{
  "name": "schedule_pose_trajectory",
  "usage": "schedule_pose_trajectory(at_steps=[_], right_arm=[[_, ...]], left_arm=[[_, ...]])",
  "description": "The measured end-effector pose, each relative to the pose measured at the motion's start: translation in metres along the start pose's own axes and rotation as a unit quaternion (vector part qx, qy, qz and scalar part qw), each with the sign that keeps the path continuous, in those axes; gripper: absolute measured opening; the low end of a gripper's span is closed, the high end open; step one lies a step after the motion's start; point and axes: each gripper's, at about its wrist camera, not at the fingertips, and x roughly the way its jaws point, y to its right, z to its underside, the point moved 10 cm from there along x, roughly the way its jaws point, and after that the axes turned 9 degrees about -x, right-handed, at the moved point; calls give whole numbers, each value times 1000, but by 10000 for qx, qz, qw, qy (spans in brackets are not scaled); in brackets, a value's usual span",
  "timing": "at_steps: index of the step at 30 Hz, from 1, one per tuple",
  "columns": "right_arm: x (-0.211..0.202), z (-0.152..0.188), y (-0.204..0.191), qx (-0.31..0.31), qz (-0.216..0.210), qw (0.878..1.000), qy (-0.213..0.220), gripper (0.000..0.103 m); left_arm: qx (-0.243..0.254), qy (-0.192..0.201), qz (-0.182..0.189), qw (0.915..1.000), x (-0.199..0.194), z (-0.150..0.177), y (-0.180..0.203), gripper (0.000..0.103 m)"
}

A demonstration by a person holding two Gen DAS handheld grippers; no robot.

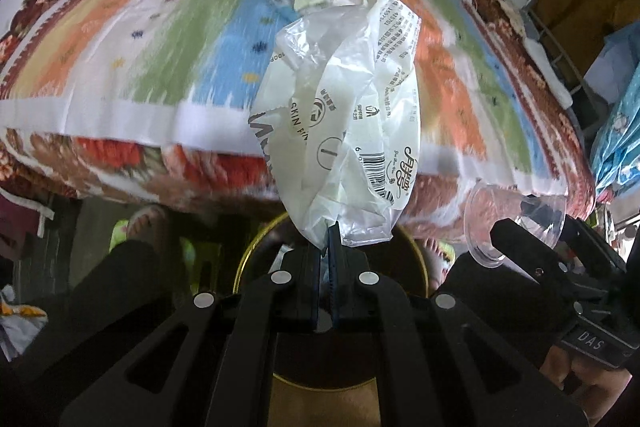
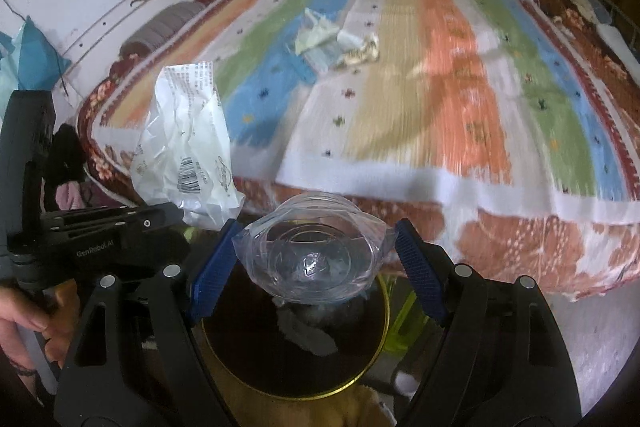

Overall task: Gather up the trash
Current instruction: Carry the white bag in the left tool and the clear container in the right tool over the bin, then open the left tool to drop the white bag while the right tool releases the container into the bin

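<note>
My left gripper (image 1: 329, 233) is shut on a crumpled white plastic wrapper (image 1: 344, 115) with black print and holds it up over a round gold-rimmed bin (image 1: 256, 247). The wrapper also shows in the right wrist view (image 2: 188, 147), with the left gripper (image 2: 176, 215) below it. My right gripper (image 2: 316, 255) is shut on a clear plastic cup (image 2: 316, 251), squeezed between the blue pads (image 2: 212, 267), above the bin (image 2: 372, 355). The cup also shows in the left wrist view (image 1: 516, 223). More scraps of trash (image 2: 332, 43) lie on the bed further back.
A bed with a striped, flower-bordered blanket (image 2: 440, 87) fills the view ahead. Grey crumpled trash (image 2: 304, 331) lies inside the bin. A grey ribbed pillow (image 2: 164, 23) is at the bed's far left. Blue bags (image 1: 616, 131) hang at the right.
</note>
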Motion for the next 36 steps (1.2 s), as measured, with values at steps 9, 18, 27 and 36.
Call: schedule_pose_trajectory(at_steps=[9,18,27,36], right_arm=[[14,34,-9,19,-34,9994,-345,74],[22,54,-12,145,-129,9981,-585,74],[42,87,-13,578,-328,9927,-1008,74],[56,103,-15,714,-279,9891,-1255,75]], left_arm=[[-19,-361,-185,9992,20,38,-8,3],[-263,-744,-222,9966,38,66,-18,3],[-363,-1096,-363,9926,56,93,-23,3],[-409,-1287,-520,9895,67,103,-28,5]])
